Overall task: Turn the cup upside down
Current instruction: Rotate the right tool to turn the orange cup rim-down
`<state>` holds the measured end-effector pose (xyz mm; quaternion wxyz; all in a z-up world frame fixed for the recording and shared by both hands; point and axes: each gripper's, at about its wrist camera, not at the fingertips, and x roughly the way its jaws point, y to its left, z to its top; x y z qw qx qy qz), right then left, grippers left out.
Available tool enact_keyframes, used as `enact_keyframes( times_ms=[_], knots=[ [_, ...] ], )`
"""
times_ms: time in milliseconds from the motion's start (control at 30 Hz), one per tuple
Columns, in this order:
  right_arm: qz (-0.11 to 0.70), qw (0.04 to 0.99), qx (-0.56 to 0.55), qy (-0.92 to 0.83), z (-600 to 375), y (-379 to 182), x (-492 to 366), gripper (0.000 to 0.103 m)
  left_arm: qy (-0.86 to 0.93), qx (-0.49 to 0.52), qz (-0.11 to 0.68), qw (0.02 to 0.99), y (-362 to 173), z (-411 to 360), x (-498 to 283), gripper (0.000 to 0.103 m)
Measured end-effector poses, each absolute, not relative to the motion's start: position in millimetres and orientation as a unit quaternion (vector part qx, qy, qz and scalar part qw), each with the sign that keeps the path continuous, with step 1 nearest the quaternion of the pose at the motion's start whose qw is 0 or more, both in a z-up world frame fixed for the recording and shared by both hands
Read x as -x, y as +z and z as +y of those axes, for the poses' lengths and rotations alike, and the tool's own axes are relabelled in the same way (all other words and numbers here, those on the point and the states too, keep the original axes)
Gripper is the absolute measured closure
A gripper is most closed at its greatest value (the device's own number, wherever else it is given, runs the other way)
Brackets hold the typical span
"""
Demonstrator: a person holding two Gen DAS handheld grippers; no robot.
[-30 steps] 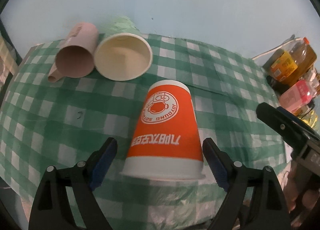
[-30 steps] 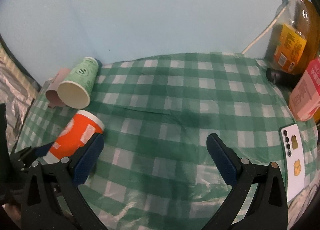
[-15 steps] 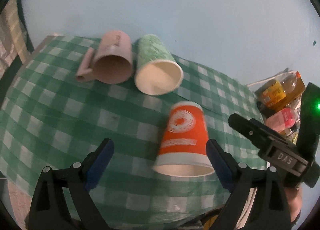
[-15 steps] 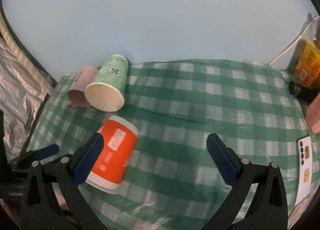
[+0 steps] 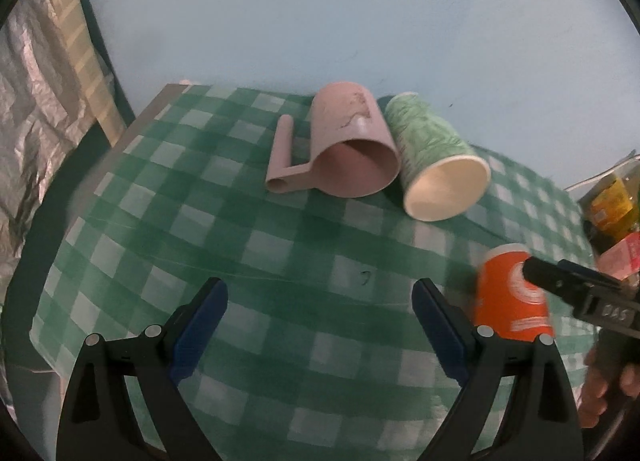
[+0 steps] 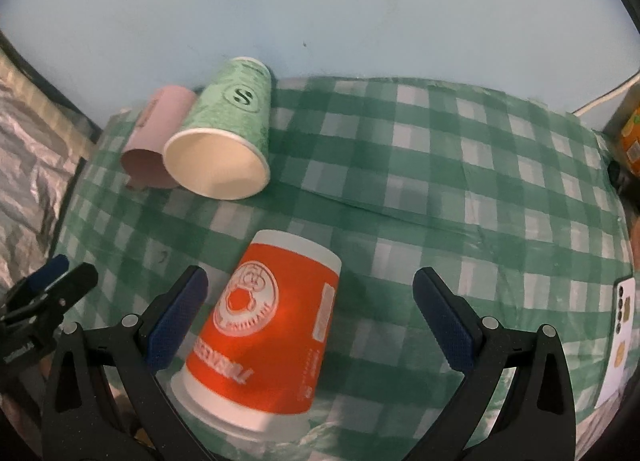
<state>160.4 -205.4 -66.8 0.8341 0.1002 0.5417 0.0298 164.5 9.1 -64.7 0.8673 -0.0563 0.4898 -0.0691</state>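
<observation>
The green checked tablecloth [image 6: 440, 181] covers the whole tabletop and hangs over its near edge. On it, close to the near edge, the orange cup [image 6: 272, 325] stands mouth down, its white base up and its printing inverted; it looks slightly tilted in my right wrist view, though the lens may cause that. It sits between the fingers of my right gripper [image 6: 310, 315], nearer the left finger, and neither pad touches it; I hold that gripper spread wide. In my left wrist view the same orange cup [image 5: 510, 297] appears at the right, partly behind a finger of the right gripper [image 5: 576, 289].

Toward the far left corner of the tabletop, a green paper cup [image 6: 226, 133] lies on its side with its open mouth facing me, and a pink mug [image 5: 348, 145] lies on its side just beside it, touching or nearly so, its handle pointing toward the left edge. My left gripper [image 5: 318, 323] is also spread wide and holds nothing, hovering over bare cloth, well apart from both lying cups.

At the right edge a white phone [image 6: 618, 337] lies flat on the cloth. Beyond the far right corner I see an orange-labelled bottle [image 5: 608, 203] and a pink carton [image 5: 622, 257], both cut off by the frame.
</observation>
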Motion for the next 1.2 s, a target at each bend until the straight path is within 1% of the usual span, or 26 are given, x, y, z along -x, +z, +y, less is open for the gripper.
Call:
enact_keyframes(
  times_ms=[333, 433, 500, 567, 633, 667, 867, 1200],
  knots=[
    [0.570, 0.814, -0.108, 0.023, -203, -89, -175, 0.002, -0.077, 0.052, 0.511, 0.854, -87, -11, -173, 0.008],
    [0.578, 0.807, -0.116, 0.033, -203, -97, -177, 0.011, -0.077, 0.049, 0.510, 0.855, -87, -14, -173, 0.008],
    [0.583, 0.801, -0.132, 0.042, -206, -102, -178, 0.025, -0.076, 0.050, 0.510, 0.855, -87, -15, -173, 0.008],
    [0.583, 0.797, -0.149, 0.053, -211, -104, -177, 0.031, -0.076, 0.052, 0.510, 0.855, -86, -15, -173, 0.008],
    [0.576, 0.802, -0.151, 0.053, -214, -102, -175, 0.034, -0.074, 0.055, 0.510, 0.855, -85, -15, -173, 0.008],
    [0.572, 0.804, -0.152, 0.055, -216, -101, -173, 0.037, -0.075, 0.054, 0.509, 0.856, -84, -16, -173, 0.008],
    [0.542, 0.828, -0.129, 0.061, -219, -84, -161, 0.037, -0.075, 0.057, 0.506, 0.858, -79, -17, -172, 0.008],
    [0.443, 0.889, -0.096, 0.068, -213, -40, -133, 0.038, -0.086, 0.060, 0.493, 0.864, -64, -25, -162, 0.008]
  ],
)
